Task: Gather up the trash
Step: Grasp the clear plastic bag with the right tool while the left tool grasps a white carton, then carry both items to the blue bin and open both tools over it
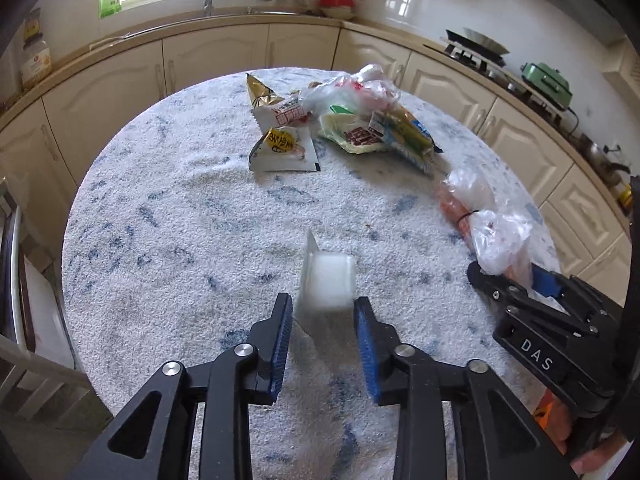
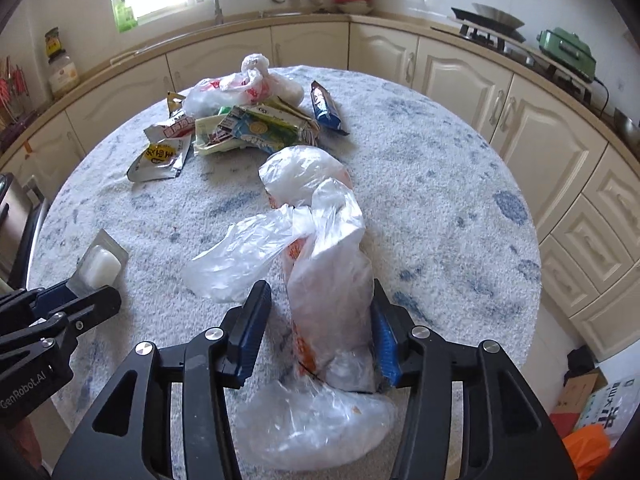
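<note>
Two plastic bags [image 2: 320, 240] of scraps lie among wrappers [image 2: 256, 128].

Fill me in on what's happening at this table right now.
A person is clearing trash off a round table with a gripper in each hand. The left gripper has a small white plastic cup between its fingers, though whether the pads press it is unclear. The right gripper straddles a crumpled clear plastic bag, with one pad touching it and the other apart. A pile of snack wrappers sits untouched at the far side.
</note>
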Available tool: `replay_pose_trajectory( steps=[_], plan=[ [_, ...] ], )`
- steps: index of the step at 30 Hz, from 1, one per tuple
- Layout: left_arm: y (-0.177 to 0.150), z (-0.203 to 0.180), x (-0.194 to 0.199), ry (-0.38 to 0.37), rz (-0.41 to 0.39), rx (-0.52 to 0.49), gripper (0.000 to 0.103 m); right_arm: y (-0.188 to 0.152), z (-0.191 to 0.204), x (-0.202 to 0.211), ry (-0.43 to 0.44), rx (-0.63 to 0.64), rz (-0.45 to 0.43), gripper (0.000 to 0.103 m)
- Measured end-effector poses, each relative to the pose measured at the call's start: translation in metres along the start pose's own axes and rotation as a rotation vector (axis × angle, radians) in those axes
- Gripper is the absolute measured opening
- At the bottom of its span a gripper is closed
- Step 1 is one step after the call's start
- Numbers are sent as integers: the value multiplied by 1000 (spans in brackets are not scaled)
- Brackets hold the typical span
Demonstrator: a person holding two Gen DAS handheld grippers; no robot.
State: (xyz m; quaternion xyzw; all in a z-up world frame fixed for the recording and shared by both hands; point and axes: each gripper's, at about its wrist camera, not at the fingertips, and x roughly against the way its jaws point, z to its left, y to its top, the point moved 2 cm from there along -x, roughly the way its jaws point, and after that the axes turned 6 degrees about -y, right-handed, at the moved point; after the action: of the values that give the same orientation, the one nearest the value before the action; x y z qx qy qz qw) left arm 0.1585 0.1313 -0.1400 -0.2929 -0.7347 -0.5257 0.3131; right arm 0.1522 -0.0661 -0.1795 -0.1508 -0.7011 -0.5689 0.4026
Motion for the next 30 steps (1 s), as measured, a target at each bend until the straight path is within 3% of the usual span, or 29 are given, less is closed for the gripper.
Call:
replay_pose_trajectory(
  steps=[1,2,16,26,30],
  plan=[
    [1,-1,-1,-6,-1,1,18,0,0,0,0,4,-6,34],
    [1,-1,-3,-13,6,5,18,1,0,1,12,5,-8,29],
    [16,-30,-2,-12,-42,-70,18,-1,-22,15,24,-71,-11,28],
    [19,-81,-13,-76,-34,-185,18,-10,-79,37,-37,-190,-41,28],
    [17,-111,-26,-106,-15,-248,18,-22,-115,46,-98,-262,-41,28]
  ],
)
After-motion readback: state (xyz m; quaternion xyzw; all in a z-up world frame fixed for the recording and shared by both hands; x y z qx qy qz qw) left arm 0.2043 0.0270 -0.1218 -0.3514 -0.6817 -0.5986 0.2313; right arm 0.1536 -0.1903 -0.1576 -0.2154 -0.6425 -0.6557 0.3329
